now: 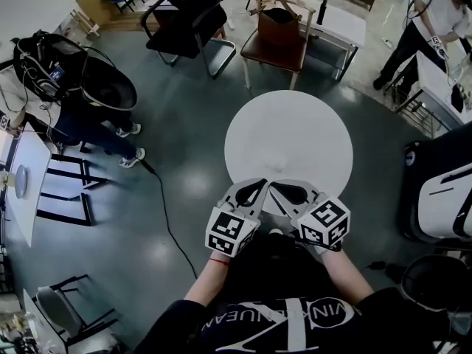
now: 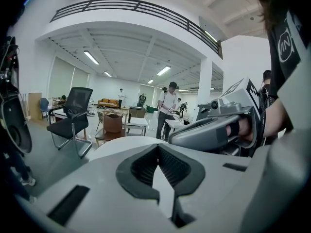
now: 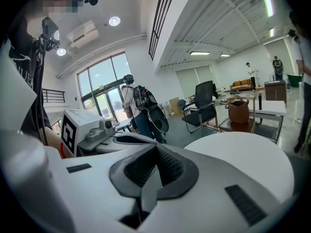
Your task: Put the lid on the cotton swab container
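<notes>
Cotton swab container and its lid show in no view, not on the round table (image 1: pixel 289 135), so direction and long axis cannot be told. Probably light, smooth plastic: take the lid by its rim. At the table's near edge, the left gripper (image 1: pixel 258 184) and right gripper (image 1: pixel 276 186) have their jaws closed together on nothing.

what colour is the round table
The round table is plain white; the head view shows it best.

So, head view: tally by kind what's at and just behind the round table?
Grippers: 2 (left gripper, right gripper, both shut, empty)
Round table: 1
Chairs behind it: 2 (black office chair, brown chair)
Brown bag on the brown chair: 1
Total: 6
</notes>
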The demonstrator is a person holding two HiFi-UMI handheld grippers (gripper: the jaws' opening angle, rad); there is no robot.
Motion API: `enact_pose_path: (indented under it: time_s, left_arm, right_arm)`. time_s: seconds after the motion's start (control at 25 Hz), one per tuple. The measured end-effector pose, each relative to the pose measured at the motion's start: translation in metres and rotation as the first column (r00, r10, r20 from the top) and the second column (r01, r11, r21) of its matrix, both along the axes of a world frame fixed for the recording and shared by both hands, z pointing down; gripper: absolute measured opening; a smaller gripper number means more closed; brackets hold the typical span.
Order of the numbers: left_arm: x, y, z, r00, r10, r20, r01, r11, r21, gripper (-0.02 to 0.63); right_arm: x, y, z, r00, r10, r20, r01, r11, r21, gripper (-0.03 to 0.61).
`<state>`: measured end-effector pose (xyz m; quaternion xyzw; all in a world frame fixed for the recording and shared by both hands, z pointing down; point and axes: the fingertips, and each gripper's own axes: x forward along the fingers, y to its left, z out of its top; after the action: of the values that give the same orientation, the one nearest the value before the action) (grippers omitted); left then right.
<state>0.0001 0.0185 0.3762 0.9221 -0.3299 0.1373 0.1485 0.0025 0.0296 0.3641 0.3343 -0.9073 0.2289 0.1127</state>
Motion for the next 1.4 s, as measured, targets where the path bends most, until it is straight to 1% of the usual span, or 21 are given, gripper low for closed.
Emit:
enact_pose_path:
  time_s: [0.2, 0.32, 0.56, 0.76, 1.24, 1.4]
  left_arm:
    - [-0.007, -0.019, 0.006, 0.999, 0.037, -0.007, -0.037, 0.999, -0.010, 0.006]
    - [-0.008, -0.028, 0.013, 0.997, 0.072, -0.007, -0.072, 0.997, -0.028, 0.006]
    - [-0.003, -0.046, 0.024, 0.989, 0.147, -0.011, -0.148, 0.988, -0.045, 0.006]
    - [-0.003, -0.059, 0.029, 0.981, 0.191, -0.015, -0.191, 0.980, -0.055, 0.006]
    - [0.006, -0.082, 0.037, 0.960, 0.279, -0.019, -0.280, 0.957, -0.075, 0.006]
    - [0.018, -0.085, 0.035, 0.955, 0.296, -0.027, -0.297, 0.953, -0.064, 0.006]
  right_arm:
    - [-0.008, -0.019, 0.005, 1.000, 0.025, -0.003, -0.025, 1.000, -0.009, 0.003]
    - [-0.009, -0.028, 0.012, 0.998, 0.060, -0.009, -0.060, 0.998, -0.026, 0.003]
    - [-0.005, -0.046, 0.023, 0.992, 0.124, -0.023, -0.126, 0.991, -0.053, 0.003]
    - [-0.006, -0.060, 0.028, 0.985, 0.171, -0.033, -0.173, 0.983, -0.059, 0.003]
    - [0.002, -0.082, 0.035, 0.961, 0.270, -0.055, -0.273, 0.960, -0.057, 0.003]
    - [0.016, -0.086, 0.035, 0.945, 0.325, -0.021, -0.326, 0.944, -0.056, 0.003]
